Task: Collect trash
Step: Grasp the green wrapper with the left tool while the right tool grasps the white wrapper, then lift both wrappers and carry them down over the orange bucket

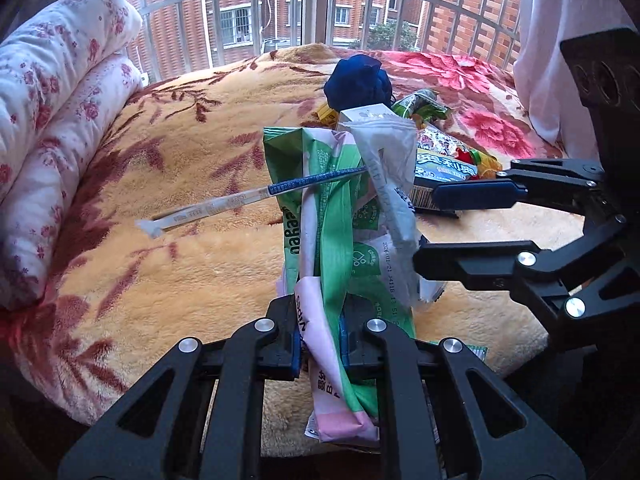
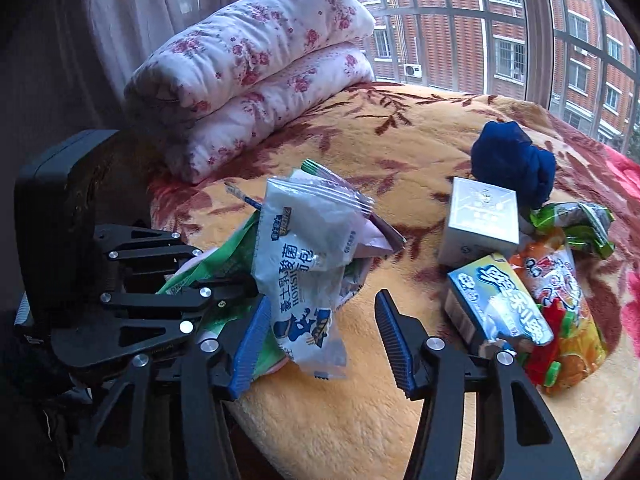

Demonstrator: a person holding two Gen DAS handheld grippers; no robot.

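Left gripper (image 1: 320,344) is clamping the green-and-pink wrapper bundle (image 1: 340,216) above the blanket (image 1: 180,272); right gripper (image 2: 320,340) is hovering beside, jaws spread wide.

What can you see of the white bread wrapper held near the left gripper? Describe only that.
The bread wrapper is a crumpled, translucent white plastic packet with blue print, a cartoon figure near its lower end and a crimped seal at the top. It looks empty and flattened. It stands roughly upright above the blanket, bunched together with a green and pink wrapper clamped in the left gripper. The open right gripper has one blue-padded finger close beside its lower part; contact cannot be told.
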